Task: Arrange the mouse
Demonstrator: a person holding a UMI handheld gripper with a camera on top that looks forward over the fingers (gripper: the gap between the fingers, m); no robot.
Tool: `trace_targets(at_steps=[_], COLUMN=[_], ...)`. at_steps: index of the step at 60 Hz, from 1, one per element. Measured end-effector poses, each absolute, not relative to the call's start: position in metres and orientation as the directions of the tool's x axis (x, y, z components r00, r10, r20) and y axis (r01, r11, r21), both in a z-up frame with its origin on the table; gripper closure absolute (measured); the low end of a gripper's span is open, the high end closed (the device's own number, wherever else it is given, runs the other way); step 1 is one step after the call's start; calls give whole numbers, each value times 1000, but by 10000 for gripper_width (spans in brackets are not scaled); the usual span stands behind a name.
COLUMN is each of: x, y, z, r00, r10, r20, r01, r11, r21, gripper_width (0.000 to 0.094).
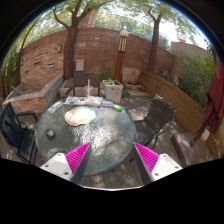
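Holding my tongs point(112, 160) out over a round glass-topped surface point(60, 135) in a brick-walled courtyard, I see the two pink pads point(75, 158) standing wide apart with nothing between them. Beyond them, toward the far side of the glass, lies a flat, pale, roundish sheet point(80, 116) that may be a mouse mat, and just beside it, further along the far edge, sits a small pale lump point(107, 103) that I take to be the mouse, though it is too small for me to be sure. Near that is a little green and white thing point(118, 108) that I cannot make out. Dark metal chairs point(158, 118) ring the surface, and a brick wall point(95, 50) with trees rises behind. If that lump is the mouse, I judge it light, hard-shelled and smooth, so it could slide on the glass or squirt out from the pads if I pinch its rounded top. I would come down low and take it across its two long sides, about the middle of its body, where the flanks are nearly parallel, keeping off the buttons and wheel. A moderate squeeze should do; plastic does not need more. Any cord is not visible from here.
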State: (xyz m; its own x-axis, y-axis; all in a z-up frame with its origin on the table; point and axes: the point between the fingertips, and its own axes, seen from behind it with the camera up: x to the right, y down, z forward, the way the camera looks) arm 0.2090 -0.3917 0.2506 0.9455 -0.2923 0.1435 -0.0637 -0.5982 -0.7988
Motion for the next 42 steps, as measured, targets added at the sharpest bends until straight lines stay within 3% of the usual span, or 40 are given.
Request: trace_targets(at_steps=[10, 24, 42], x=[202, 129, -24], y=[-398, -399, -263], z=[224, 135, 55], r00=[948, 982, 998], r10=[-277, -146, 19], r20=[154, 123, 55], r01=[-59, -22, 52], r11=[-632, -726, -702], r21=[-773, -687, -711], gripper_width=[86, 86, 84])
